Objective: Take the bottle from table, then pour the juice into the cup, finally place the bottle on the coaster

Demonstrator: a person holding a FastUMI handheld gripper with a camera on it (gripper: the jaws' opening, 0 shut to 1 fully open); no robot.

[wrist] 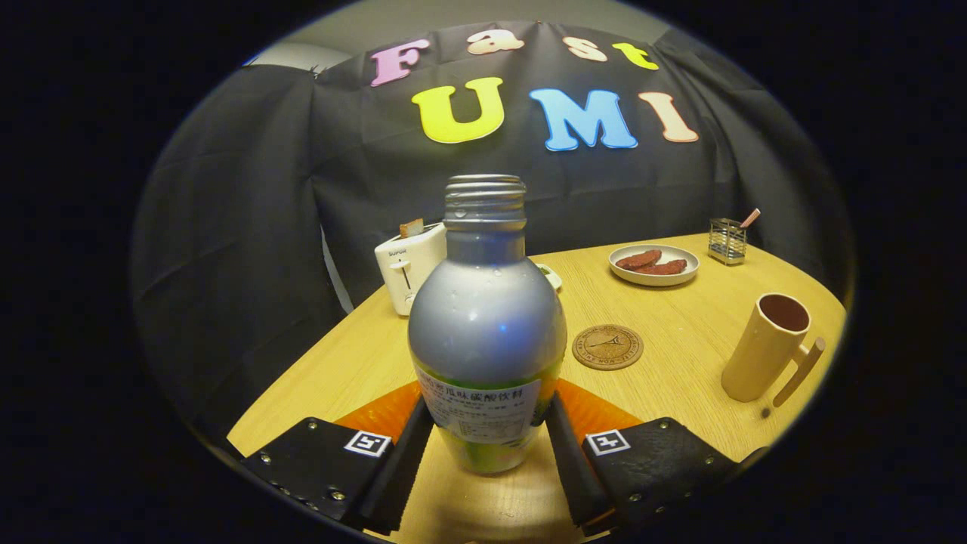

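The gripper (pixel 487 446) has its two fingers pressed against either flank of the open, capless juice bottle (pixel 487 332), gripping it low on the labelled part of its body, so the tool is closed on the bottle and carrying nothing else. The bottle stands upright between the fingers; whether its base touches the wooden table (pixel 680 378) or hangs just above it I cannot tell. By my reading, the take step is in hand or just finished, and the pour comes next. The tall beige cup (pixel 767 347), handle facing outward, stands at about two o'clock from the bottle, well apart from it, and the round cork coaster (pixel 607 347) lies nearer, at about one o'clock, between bottle and cup. The next move calls for lifting the bottle, carrying it toward the cup, and tipping its threaded mouth over the cup's rim without sloshing early, since nothing caps it. Beyond, at eleven o'clock, sits a white toaster (pixel 412 264), with a plate of food (pixel 654 264) and a wire holder (pixel 727 240) farther back.
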